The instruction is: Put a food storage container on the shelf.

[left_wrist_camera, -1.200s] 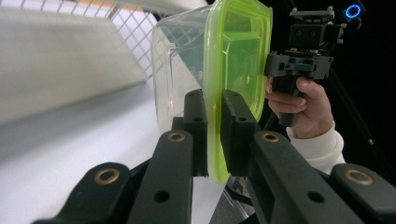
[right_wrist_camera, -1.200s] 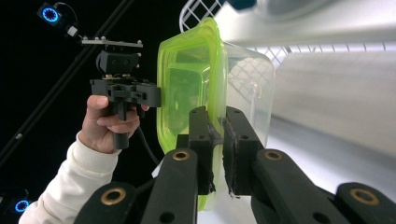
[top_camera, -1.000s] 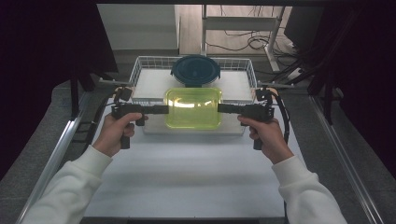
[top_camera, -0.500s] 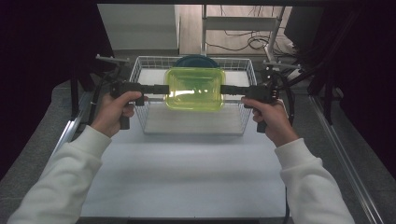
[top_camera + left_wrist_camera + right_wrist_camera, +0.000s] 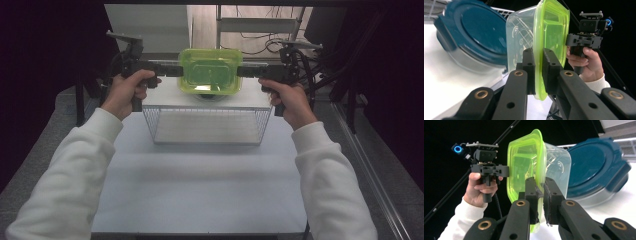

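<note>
A clear container with a lime-green lid point(image 5: 210, 76) hangs in the air over the far end of a white wire basket point(image 5: 207, 142). My left gripper point(image 5: 181, 70) is shut on the lid's left rim and my right gripper point(image 5: 240, 71) on its right rim. In the left gripper view the jaws clamp the green lid edge point(image 5: 539, 75), with the right gripper point(image 5: 586, 37) beyond. The right gripper view has its jaws pinching the green lid rim point(image 5: 537, 170), and the left gripper point(image 5: 487, 168) is behind. A round container with a dark blue lid point(image 5: 474, 32) point(image 5: 596, 165) lies below.
The wire basket stands on a white table point(image 5: 200, 190), its near half empty. Dark frame posts point(image 5: 80, 100) and cables point(image 5: 305, 65) flank the table's far corners. A metal rail point(image 5: 370, 175) runs along the right side.
Both grippers have lifted the green-lidded container up from low in the basket and carried it away from the person. The blue-lidded container has stayed where it was.
</note>
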The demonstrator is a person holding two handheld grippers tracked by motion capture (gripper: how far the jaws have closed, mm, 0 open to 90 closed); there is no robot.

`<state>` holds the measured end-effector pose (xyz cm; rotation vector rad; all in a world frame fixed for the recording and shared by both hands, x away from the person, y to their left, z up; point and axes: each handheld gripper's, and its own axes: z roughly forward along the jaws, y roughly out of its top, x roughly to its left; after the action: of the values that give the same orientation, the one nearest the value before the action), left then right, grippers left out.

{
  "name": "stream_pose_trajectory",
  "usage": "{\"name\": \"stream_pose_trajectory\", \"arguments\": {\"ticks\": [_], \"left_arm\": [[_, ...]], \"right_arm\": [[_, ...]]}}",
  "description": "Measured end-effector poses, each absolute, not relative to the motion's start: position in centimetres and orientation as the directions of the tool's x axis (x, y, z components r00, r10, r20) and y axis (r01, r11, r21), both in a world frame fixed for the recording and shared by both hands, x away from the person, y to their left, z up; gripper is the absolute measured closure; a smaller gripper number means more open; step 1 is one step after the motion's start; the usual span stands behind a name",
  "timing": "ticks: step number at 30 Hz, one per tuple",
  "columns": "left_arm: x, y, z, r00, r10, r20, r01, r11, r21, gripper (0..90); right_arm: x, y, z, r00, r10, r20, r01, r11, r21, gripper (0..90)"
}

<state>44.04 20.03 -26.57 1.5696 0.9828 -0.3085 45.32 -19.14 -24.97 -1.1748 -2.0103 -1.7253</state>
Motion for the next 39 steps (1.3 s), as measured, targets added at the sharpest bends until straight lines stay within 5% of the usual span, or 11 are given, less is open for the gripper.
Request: {"name": "stream_pose_trajectory", "arguments": {"ticks": [13, 39], "left_arm": [[48.4, 20.1, -27.4, 0.544, 0.407, -0.734, 0.78, 0.077, 0.621, 82.2], [51.0, 20.1, -29.3, 0.428, 0.374, -0.823, 0.834, 0.187, 0.519, 74.9]], "right_arm": [[49.8, -19.1, -25.9, -0.574, 0.416, 0.705, 0.754, -0.067, 0.653, 81.6], [53.8, -18.4, -27.8, -0.443, 0.434, 0.785, 0.824, -0.148, 0.547, 73.9]]}}
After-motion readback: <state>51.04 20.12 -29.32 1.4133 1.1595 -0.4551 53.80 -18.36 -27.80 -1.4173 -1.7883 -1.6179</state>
